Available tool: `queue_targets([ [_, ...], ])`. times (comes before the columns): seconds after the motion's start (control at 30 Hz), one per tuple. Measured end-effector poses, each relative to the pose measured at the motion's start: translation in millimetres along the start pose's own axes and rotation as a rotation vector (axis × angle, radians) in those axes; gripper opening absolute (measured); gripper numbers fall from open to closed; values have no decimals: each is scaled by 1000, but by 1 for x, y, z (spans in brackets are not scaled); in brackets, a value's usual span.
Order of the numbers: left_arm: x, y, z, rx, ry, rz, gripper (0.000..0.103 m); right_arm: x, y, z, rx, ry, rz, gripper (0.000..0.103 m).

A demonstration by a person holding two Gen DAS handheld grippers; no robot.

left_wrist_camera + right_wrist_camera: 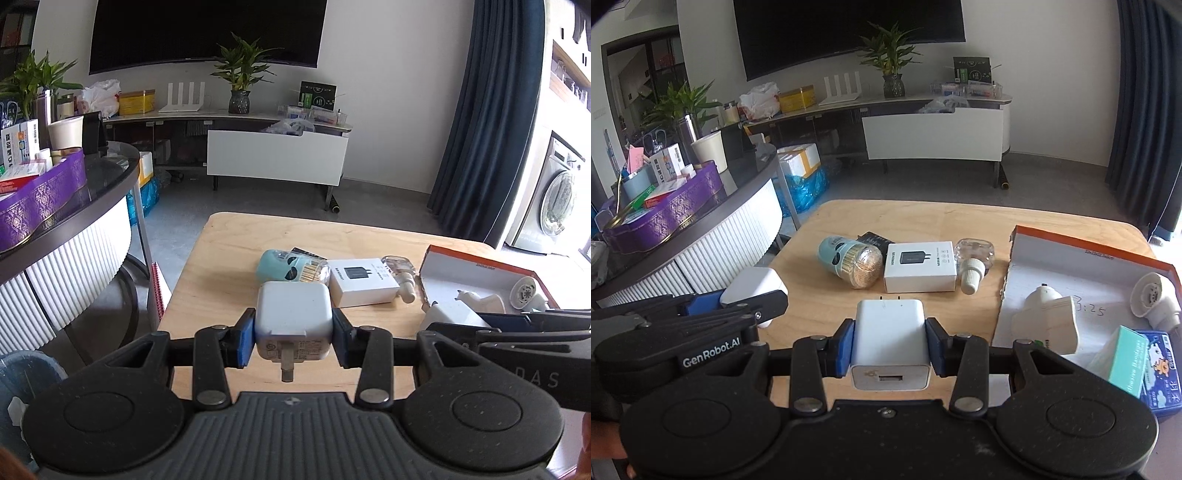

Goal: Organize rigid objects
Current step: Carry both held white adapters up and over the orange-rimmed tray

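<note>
Left gripper (293, 332) blue pads clamped on a smooth white rounded charger cube (293, 317), prongs toward the camera, above the pale wooden table (221, 266), right gripper (890, 343) clamped on a boxy white USB charger (890, 339), open orange-rimmed cardboard box (1086, 254) far right

A large dark television (207, 33) hangs on the white wall (388, 74). Below it runs a long low media cabinet (236, 122) carrying a potted plant (240, 74). Right of the television hang dark blue curtains (480, 110), with a washing machine (557, 195) beyond. The floor (369, 199) is grey.
</note>
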State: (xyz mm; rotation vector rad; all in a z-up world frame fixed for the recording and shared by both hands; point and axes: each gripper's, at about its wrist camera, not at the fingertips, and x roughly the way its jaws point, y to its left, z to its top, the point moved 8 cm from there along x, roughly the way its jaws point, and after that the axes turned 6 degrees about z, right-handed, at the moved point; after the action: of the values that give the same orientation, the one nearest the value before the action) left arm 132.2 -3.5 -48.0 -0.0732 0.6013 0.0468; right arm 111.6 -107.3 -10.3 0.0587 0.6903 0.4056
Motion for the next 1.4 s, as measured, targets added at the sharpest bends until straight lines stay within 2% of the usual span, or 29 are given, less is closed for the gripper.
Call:
queue_targets([
  [0.53,-40,-41,-15,22,-14,-47,42,-72,-23,-23,59,-84,-36,50],
  [1.03,-60,-87,-25,98,-36,-109,42,-118,-54,-43,111,-140,-76,50],
  [1.4,-71,-101,-27,112,-51,-141,42,-142,-61,-45,114,-179,-88,50],
])
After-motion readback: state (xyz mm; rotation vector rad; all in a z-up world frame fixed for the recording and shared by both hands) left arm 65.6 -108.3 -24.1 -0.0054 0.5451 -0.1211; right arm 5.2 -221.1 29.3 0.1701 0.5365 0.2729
